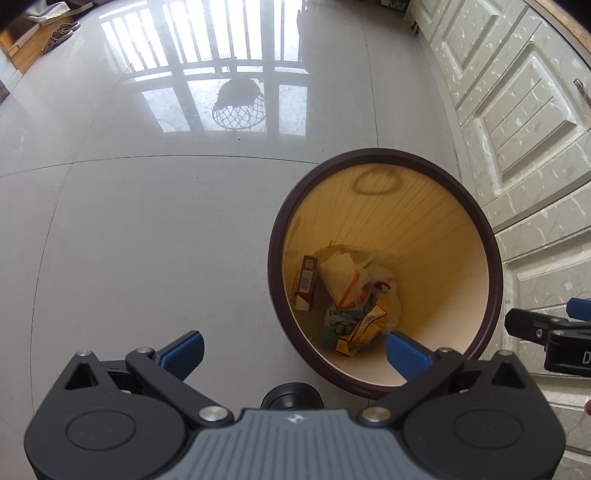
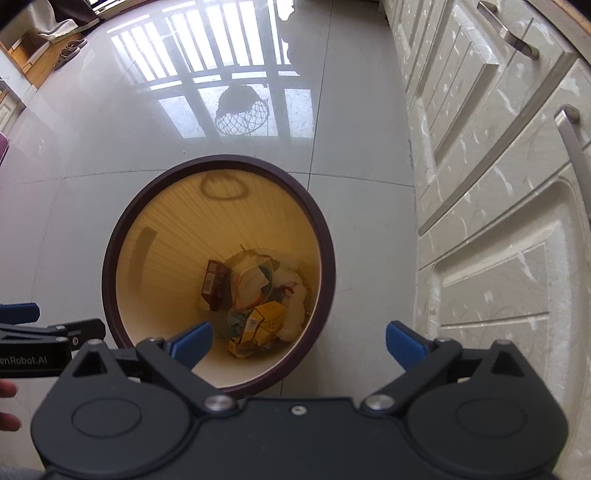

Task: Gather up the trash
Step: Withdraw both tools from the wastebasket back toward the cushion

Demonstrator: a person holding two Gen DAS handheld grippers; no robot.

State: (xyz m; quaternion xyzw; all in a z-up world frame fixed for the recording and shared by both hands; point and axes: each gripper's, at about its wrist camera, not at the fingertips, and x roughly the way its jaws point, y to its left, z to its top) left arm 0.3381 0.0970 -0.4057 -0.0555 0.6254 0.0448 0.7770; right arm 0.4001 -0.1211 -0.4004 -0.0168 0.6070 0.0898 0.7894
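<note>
A round waste bin (image 1: 495,273) with a dark brown rim and a cream ribbed inside stands on the floor; the right wrist view shows the same bin (image 2: 110,240). At its bottom lies trash: a red-brown carton (image 1: 306,282), crumpled white paper (image 1: 340,277) and a yellow wrapper (image 1: 369,321); the right wrist view also shows the carton (image 2: 214,278) and the yellow wrapper (image 2: 264,319). My left gripper (image 1: 293,350) hangs open above the bin's near-left rim, nothing between its blue pads. My right gripper (image 2: 298,345) is open above the bin's near-right rim, also with nothing in it.
Pale cabinet doors (image 2: 498,184) with metal handles (image 2: 570,144) run along the right, close to the bin. Glossy grey floor tiles (image 1: 147,221) spread to the left and beyond. Sandals (image 1: 61,33) lie by a wooden step at far left. A person's fingertips (image 2: 7,389) show at the left edge.
</note>
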